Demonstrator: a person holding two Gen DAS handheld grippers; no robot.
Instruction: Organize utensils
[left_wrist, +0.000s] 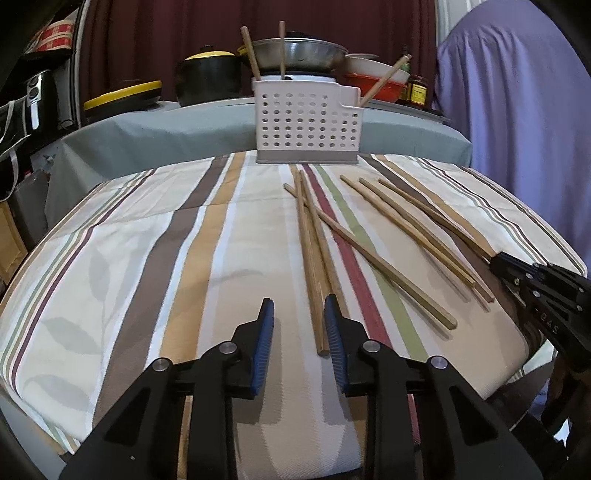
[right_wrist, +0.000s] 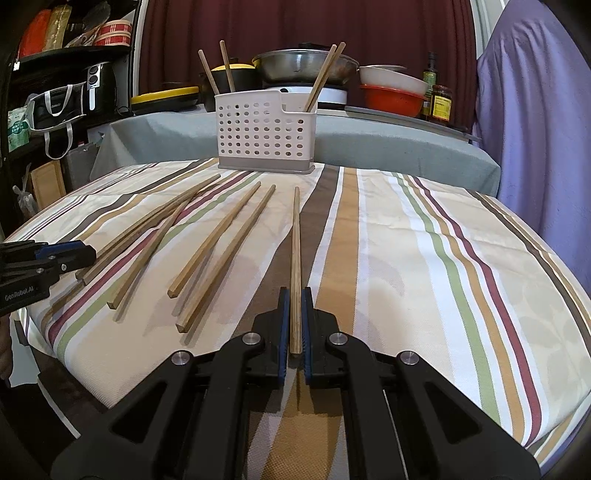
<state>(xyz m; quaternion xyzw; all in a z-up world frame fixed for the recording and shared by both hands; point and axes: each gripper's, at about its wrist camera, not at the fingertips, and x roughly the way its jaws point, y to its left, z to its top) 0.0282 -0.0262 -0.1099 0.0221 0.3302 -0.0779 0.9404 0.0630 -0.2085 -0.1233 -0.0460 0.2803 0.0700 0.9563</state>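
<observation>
Beside the gripped chopstick (right_wrist: 295, 258), loose chopsticks (right_wrist: 218, 251) crowd the tablecloth (right_wrist: 424, 258)

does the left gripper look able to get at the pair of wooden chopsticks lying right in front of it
Probably yes. The left gripper is open, and the near ends of the pair of wooden chopsticks lie on the striped cloth between its fingers, with nothing across them there.

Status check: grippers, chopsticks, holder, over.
Right gripper shut on chopstick. Left gripper open, beside loose chopsticks. Holder ahead, four chopsticks inside, path unobstructed.
</observation>
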